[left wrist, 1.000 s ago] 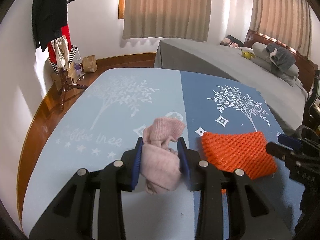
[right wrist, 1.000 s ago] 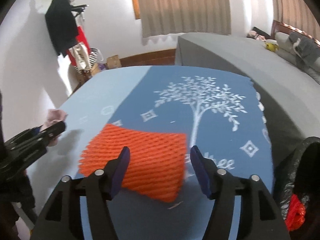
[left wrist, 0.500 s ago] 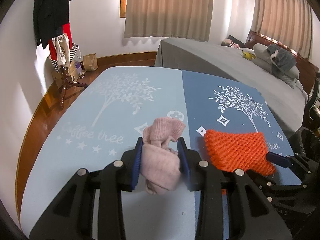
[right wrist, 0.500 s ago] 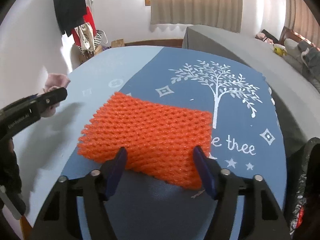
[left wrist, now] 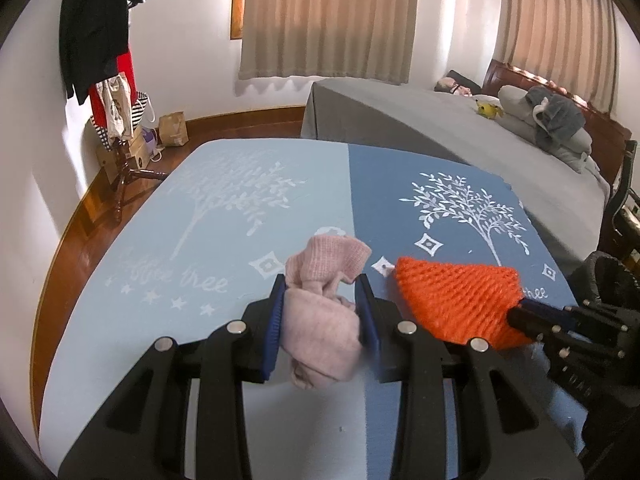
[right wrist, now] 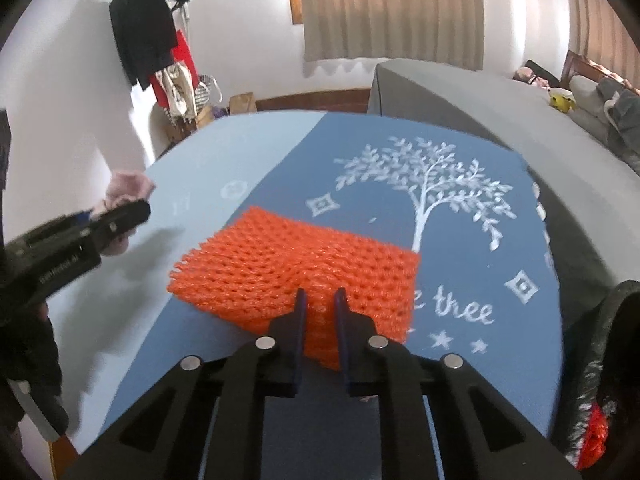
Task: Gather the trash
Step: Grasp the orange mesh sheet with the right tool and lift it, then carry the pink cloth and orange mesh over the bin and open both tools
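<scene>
A crumpled pink knitted cloth [left wrist: 320, 332] hangs between the blue pads of my left gripper [left wrist: 320, 292], which is shut on it just above the table. To its right lies an orange foam net [left wrist: 456, 300] on the dark blue half of the table mat [left wrist: 460, 168]. My right gripper [right wrist: 320, 300] is shut on the near edge of the orange foam net [right wrist: 280, 264], which bunches up between the pads. In the right wrist view the left gripper [right wrist: 138, 210] shows from the side at the left, with the pink cloth [right wrist: 124, 188] in it.
A black trash bag [right wrist: 608, 360] gapes at the table's right edge, with something red-orange [right wrist: 596, 436] inside. A grey bed [left wrist: 420, 120] stands behind the table. A coat rack [left wrist: 108, 60] with bags stands at the far left wall.
My right gripper's fingers have closed from wide apart onto the near edge of the orange net, which now puckers between them. The left gripper still holds the pink cloth and has hardly moved.
</scene>
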Tool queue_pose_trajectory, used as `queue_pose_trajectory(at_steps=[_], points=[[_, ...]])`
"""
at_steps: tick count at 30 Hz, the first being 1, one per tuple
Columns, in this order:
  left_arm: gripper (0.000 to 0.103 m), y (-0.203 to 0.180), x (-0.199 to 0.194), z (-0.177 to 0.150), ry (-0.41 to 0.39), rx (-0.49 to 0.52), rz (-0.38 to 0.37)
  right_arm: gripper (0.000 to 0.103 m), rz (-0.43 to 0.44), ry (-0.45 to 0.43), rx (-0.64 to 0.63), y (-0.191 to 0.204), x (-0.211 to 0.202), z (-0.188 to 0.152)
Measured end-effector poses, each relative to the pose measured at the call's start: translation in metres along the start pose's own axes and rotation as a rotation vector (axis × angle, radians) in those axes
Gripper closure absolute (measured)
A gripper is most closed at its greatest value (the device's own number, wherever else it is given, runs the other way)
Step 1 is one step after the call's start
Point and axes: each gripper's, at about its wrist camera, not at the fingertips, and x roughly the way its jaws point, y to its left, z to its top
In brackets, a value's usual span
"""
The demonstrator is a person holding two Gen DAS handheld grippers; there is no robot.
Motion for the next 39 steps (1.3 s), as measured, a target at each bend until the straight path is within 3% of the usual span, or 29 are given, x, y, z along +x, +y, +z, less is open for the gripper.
queue_pose_trajectory(at_steps=[16, 39], points=[[0.07, -0.052, -0.024, 0.027, -0.062, 0.048, -0.076, 0.09, -0.045, -0.152, 0.063, -0.044, -0.07, 0.034], [0.07, -0.178, -0.071, 0.047, -0.168, 0.163, -0.259, 0.09, -0.174, -0.298, 0.149, -0.119, -0.175, 0.022]])
